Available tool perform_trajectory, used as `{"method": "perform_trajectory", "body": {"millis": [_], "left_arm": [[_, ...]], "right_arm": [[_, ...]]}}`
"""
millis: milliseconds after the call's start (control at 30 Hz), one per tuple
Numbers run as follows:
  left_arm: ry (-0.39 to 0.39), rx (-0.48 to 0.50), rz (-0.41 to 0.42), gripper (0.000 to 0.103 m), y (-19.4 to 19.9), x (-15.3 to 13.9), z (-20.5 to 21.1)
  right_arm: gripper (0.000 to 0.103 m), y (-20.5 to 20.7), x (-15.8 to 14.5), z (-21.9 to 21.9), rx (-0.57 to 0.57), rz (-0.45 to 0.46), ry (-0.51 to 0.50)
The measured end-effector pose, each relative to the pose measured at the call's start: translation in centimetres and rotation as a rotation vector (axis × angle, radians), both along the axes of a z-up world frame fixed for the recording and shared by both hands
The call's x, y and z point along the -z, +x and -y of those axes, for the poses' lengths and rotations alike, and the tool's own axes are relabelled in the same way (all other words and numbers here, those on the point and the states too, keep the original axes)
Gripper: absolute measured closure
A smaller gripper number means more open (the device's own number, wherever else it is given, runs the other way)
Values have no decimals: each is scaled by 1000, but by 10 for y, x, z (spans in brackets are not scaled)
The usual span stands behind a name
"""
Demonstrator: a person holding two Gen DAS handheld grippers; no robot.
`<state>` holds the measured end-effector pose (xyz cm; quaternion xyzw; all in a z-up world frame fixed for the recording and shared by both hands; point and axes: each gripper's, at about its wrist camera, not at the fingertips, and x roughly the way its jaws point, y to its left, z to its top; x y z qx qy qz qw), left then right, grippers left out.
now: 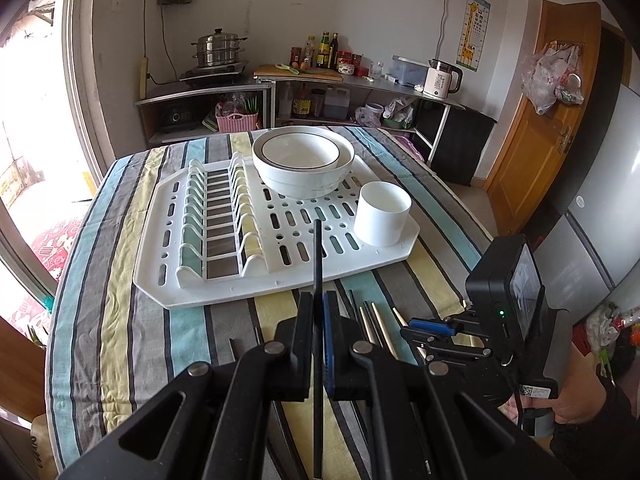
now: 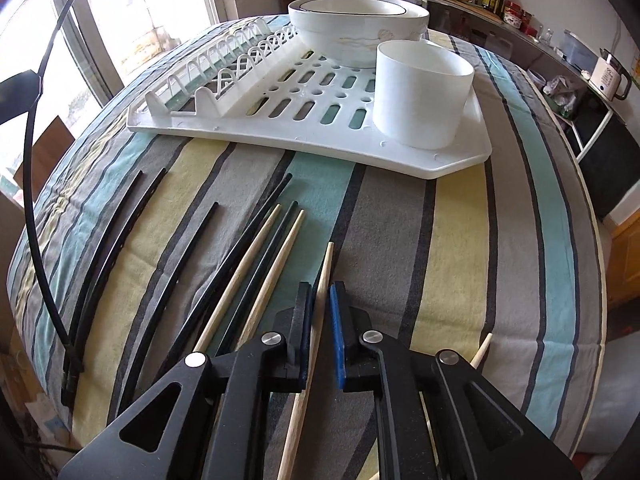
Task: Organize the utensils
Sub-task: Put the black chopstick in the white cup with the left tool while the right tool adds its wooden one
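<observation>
My left gripper (image 1: 319, 304) is shut on a black chopstick (image 1: 318, 256) and holds it above the table, its tip over the white dish rack (image 1: 168, 280); the chopstick also shows in the right wrist view (image 2: 30, 184). My right gripper (image 2: 320, 304) sits low over the table with its jaws around a wooden chopstick (image 2: 325, 268); a small gap shows beside it, so I cannot tell whether it grips. A white cup (image 1: 382, 214) (image 2: 420, 92) stands on the rack's near right corner. Several black chopsticks (image 2: 116, 240) and wooden chopsticks (image 2: 256, 248) lie on the striped cloth.
Two nested white bowls (image 1: 304, 160) (image 2: 356, 24) stand at the back of the rack (image 2: 280, 128). The plate slots (image 1: 216, 208) take the rack's left half. A kitchen counter with a steamer pot (image 1: 218, 48), bottles and a kettle (image 1: 442, 78) runs behind the table.
</observation>
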<state>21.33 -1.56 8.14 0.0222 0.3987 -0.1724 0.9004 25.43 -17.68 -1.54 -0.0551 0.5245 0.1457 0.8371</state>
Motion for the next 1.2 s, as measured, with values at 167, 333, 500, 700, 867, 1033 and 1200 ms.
{"method": "perform_trajectory", "body": {"millis": [167,333,500,700,867,1033,1200], "left_arm": [[-1,5,2,98,-2,-1,1],[-4,8,11,98,-5,-6,2],[-17,8,32,98,-7,-17,2],[-34,9,63,98,-7,-33,3],[-48,11,91,98,-5,-48,5],[-57,25,122,98,2,-65,13],[-62,45,138,98,18,-79,26]], "right_arm": [[96,-5,-12,12,21,30,63],[97,-18,-48,23,38,131,146],[97,-30,-82,36,61,232,217],[97,-39,-108,44,66,317,263],[97,-41,-123,51,76,370,278],[97,-36,-140,58,84,417,279],[97,-25,-159,67,103,461,275]]}}
